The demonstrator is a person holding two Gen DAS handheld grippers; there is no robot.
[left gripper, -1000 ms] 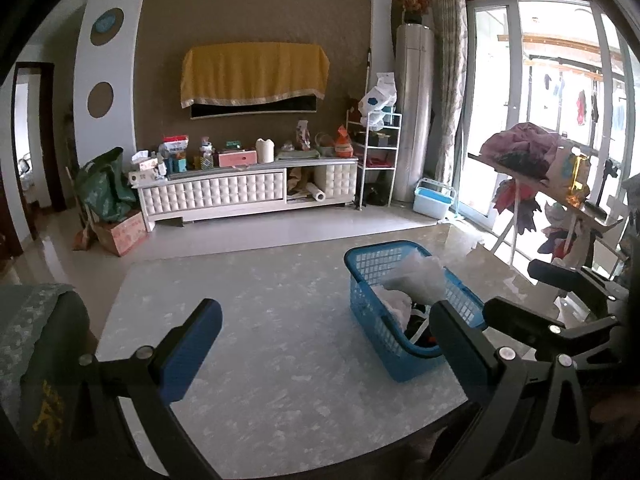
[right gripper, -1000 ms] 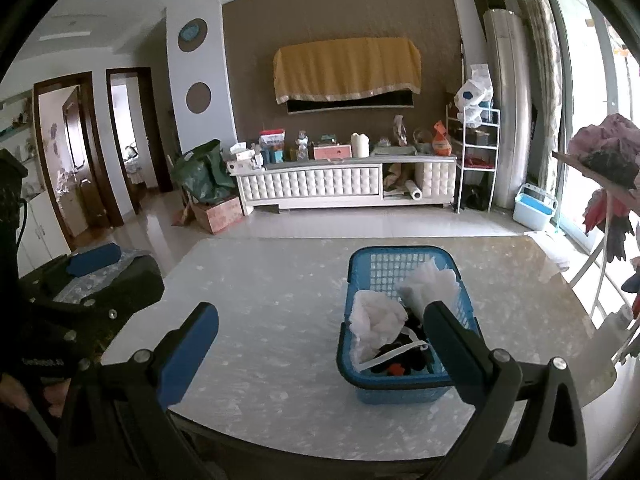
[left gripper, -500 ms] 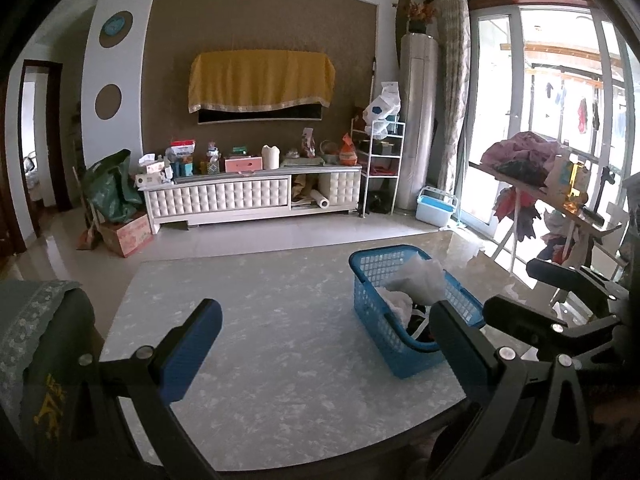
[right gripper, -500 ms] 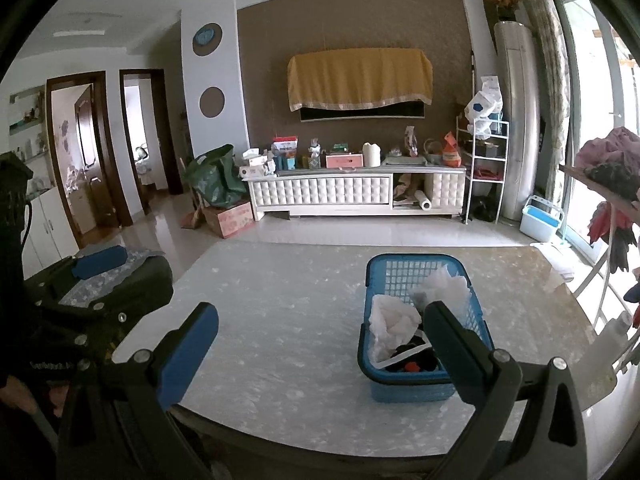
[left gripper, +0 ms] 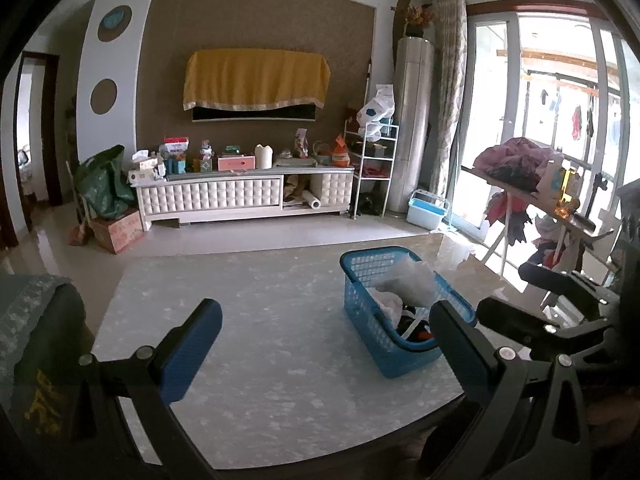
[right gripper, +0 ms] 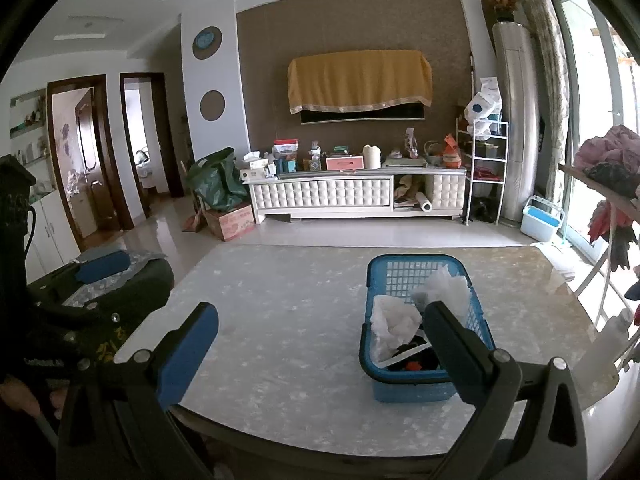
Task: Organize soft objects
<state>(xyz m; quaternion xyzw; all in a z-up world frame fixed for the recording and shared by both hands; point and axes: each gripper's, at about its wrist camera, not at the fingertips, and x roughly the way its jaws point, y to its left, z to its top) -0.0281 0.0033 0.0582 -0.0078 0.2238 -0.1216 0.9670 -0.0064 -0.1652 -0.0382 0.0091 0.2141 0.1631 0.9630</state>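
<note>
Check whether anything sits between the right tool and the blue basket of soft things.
Nothing visible does. The right tool is open, with only bare table before the blue basket ahead.

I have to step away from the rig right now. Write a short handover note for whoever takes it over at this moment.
Left gripper: jaws open, empty, held above the near table edge.
Right gripper: jaws open, empty, same height.
Blue basket stands on the marble table, right of centre, holding white crumpled items and dark items.
Done: nothing visibly sorted; all soft things sit in the basket.
Left: take items out and organize them.
</note>
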